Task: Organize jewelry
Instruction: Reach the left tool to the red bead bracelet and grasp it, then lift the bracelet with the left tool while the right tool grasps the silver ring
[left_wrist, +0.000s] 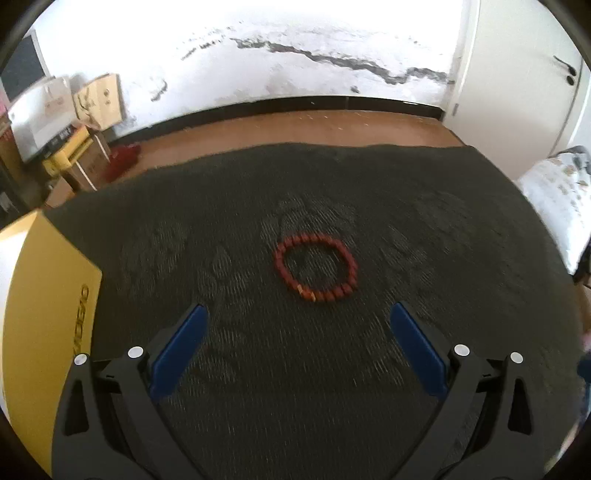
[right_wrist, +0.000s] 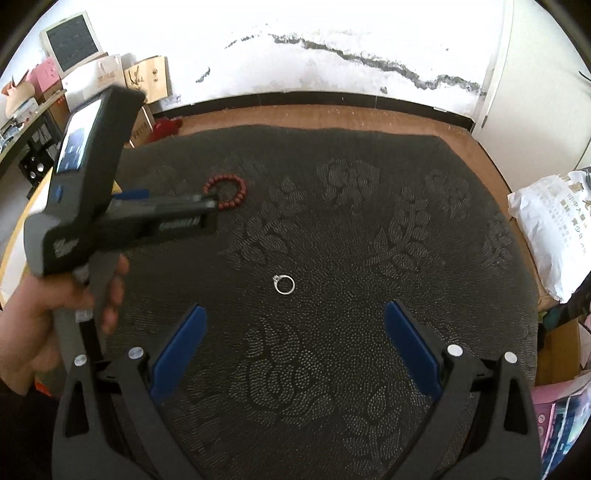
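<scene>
A red beaded bracelet lies flat on the dark patterned cloth, just ahead of my left gripper, which is open and empty. In the right wrist view the bracelet lies at the far left, partly hidden behind the left gripper's body. A small silver ring lies on the cloth just ahead of my right gripper, which is open and empty.
A yellow box sits at the cloth's left edge. The cloth covers a brown wooden table. A white printed bag lies at the right. Cardboard boxes and clutter stand at the far left by the wall.
</scene>
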